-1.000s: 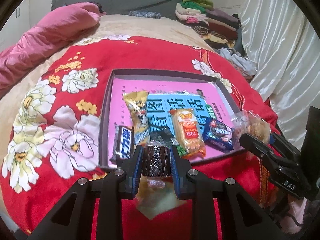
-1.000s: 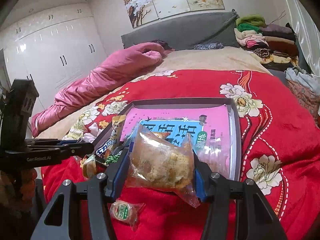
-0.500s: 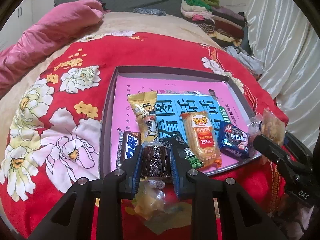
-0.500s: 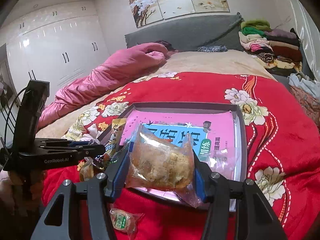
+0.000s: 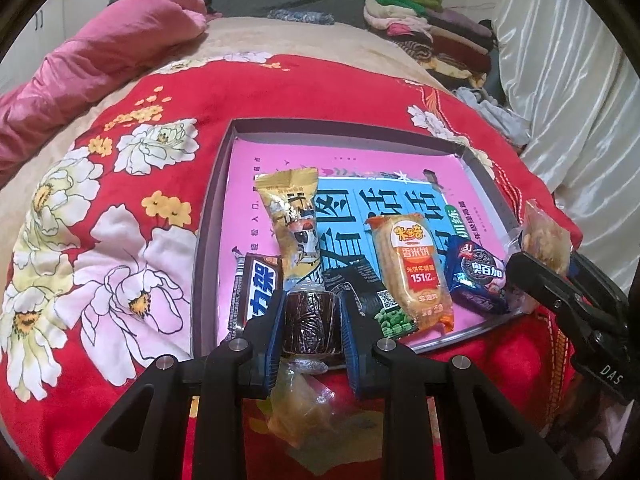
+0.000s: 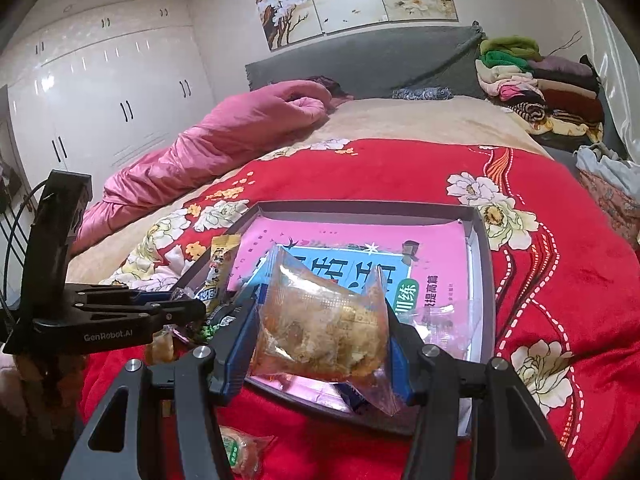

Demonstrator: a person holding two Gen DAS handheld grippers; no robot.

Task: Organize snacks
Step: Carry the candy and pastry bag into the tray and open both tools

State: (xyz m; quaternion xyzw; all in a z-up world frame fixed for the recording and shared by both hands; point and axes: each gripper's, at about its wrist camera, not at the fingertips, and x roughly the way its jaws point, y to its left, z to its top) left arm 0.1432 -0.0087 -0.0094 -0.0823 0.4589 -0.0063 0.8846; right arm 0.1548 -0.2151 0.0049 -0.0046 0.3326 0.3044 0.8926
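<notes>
A shallow grey tray [image 5: 208, 216] with a pink and blue printed bottom lies on the red flowered blanket. In it lie a yellow wafer pack [image 5: 294, 220], a dark chocolate bar [image 5: 256, 292], an orange rice-cracker pack [image 5: 414, 268], a blue cookie pack [image 5: 478, 280] and a green-pea pack [image 5: 394, 318]. My left gripper [image 5: 312, 322] is shut on a dark brown wrapped cake [image 5: 311, 320] over the tray's near edge. My right gripper [image 6: 322, 330] is shut on a clear bag of golden pastry [image 6: 320, 320] above the tray's [image 6: 482, 280] near side.
A clear-wrapped yellow snack [image 5: 304, 408] lies on the blanket under the left gripper, and a green-labelled snack [image 6: 240, 448] lies near the right one. A pink quilt [image 5: 100, 52] lies at the left, folded clothes [image 5: 432, 36] at the bed's far right, a white curtain [image 5: 580, 100] beyond.
The left gripper with the brown cake has sunk a little and moved in over the tray's near edge. The right gripper with the pastry bag has barely moved.
</notes>
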